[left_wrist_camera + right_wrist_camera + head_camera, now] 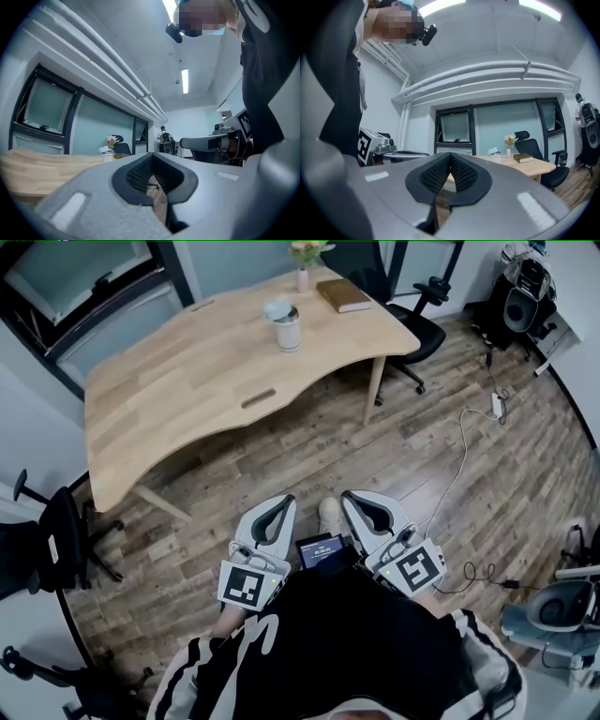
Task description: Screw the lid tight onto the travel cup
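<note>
The travel cup (288,332) stands upright on the far part of the wooden table (187,381), with its pale lid (277,309) resting askew on the rim. The cup is small in the left gripper view (107,155) and in the right gripper view (494,153). My left gripper (280,502) and right gripper (352,496) are held side by side close to the person's body, over the floor and well short of the table. Both point level towards the table. Each is shut with nothing between its pads, in the left gripper view (153,177) and in the right gripper view (450,174) alike.
A brown book (343,294) and a small vase of flowers (303,268) sit at the table's far corner. A black office chair (412,310) stands right of the table, another chair (52,545) at the left. A white cable (464,451) runs across the wooden floor.
</note>
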